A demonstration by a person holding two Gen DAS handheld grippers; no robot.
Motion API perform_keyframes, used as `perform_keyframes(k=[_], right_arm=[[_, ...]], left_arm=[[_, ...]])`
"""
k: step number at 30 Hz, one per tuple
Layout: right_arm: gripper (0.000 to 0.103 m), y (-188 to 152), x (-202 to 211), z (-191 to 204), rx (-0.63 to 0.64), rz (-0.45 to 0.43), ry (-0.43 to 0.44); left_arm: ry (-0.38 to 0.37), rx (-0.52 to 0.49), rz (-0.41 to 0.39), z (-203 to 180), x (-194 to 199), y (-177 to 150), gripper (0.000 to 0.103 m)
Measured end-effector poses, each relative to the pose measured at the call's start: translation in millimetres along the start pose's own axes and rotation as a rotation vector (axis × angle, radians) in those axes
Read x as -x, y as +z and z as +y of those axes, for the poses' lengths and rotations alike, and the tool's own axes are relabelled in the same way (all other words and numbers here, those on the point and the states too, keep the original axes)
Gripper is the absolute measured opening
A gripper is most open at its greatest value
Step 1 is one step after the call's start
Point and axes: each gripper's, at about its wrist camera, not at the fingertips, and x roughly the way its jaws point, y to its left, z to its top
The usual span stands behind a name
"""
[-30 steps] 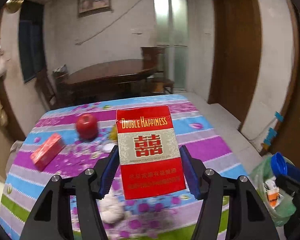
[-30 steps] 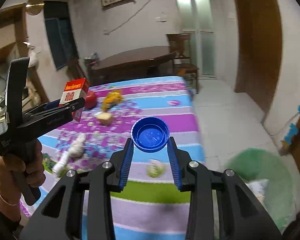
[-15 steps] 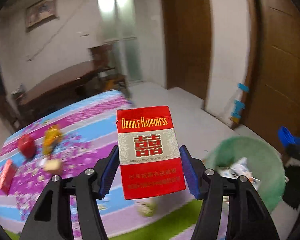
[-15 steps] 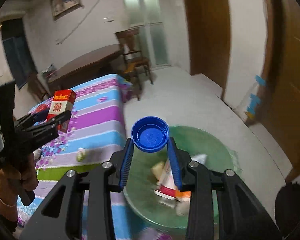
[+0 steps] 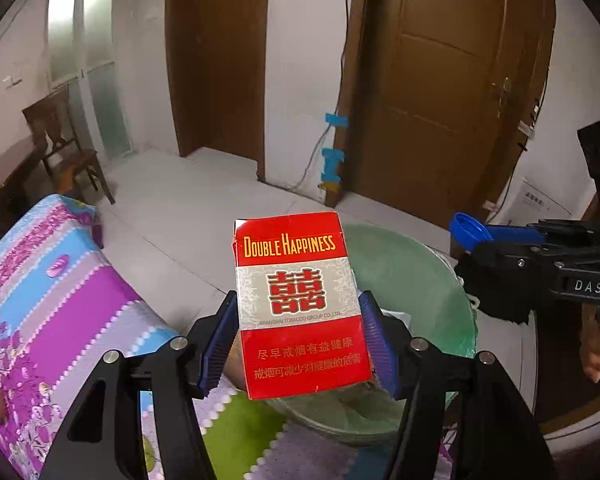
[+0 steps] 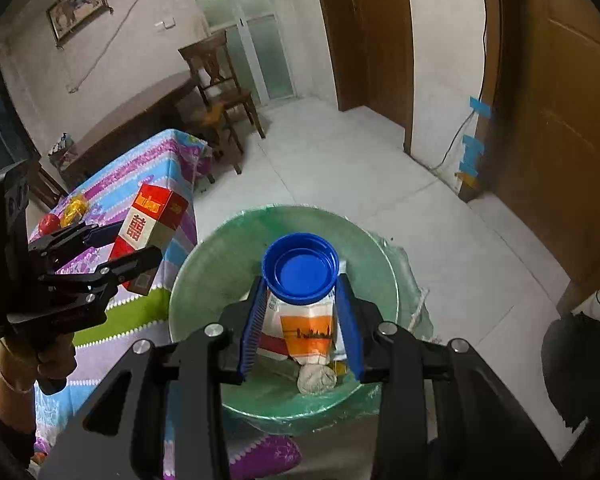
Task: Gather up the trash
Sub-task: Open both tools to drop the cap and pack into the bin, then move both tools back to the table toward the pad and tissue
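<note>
Left tongs (image 5: 298, 340) clamped on upright red-and-cream cardboard cigarette pack (image 5: 300, 304), held just above near rim of round green plastic-lined trash bin (image 5: 412, 276); right tongs (image 6: 300, 312) pinching round blue plastic bottle cap (image 6: 300, 268), open side up, over bin's littered middle; striped purple-and-blue clothed desk (image 6: 140, 184) beside bin.

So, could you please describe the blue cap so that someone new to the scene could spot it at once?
Find the green-lined trash bin on the floor beside the striped tablecloth. Directly above it, the right gripper holds the blue cap between its jaws. It is round and plain blue with its hollow side up, unlike the boxy red cigarette pack nearby.
</note>
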Motion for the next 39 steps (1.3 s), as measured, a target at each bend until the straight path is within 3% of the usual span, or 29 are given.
perform_keyframes(k=[13, 16, 33, 39], right_arm=[[0.035, 5.6, -18.0, -7.4, 0.008, 0.033, 0.040], [0.054, 6.0, -26.9, -10.4, 0.005, 0.046, 0.003], [0.052, 0.8, -24.3, -22.6, -0.025, 0.023, 0.006], [0.052, 0.0, -13.8, -8.6, -0.003, -0.048, -0.002]], left_arm=[[0.024, -0.091, 0.029, -20.6, -25.7, -0.5, 0.063], [0.093, -0.087, 0.025, -20.6, -28.7, -0.7, 0.082], [0.286, -0.145, -0.048, -24.5, -13.7, -3.6, 0.082], [0.346, -0.146, -0.081, -20.5, 0.3, -7.6, 0.083]])
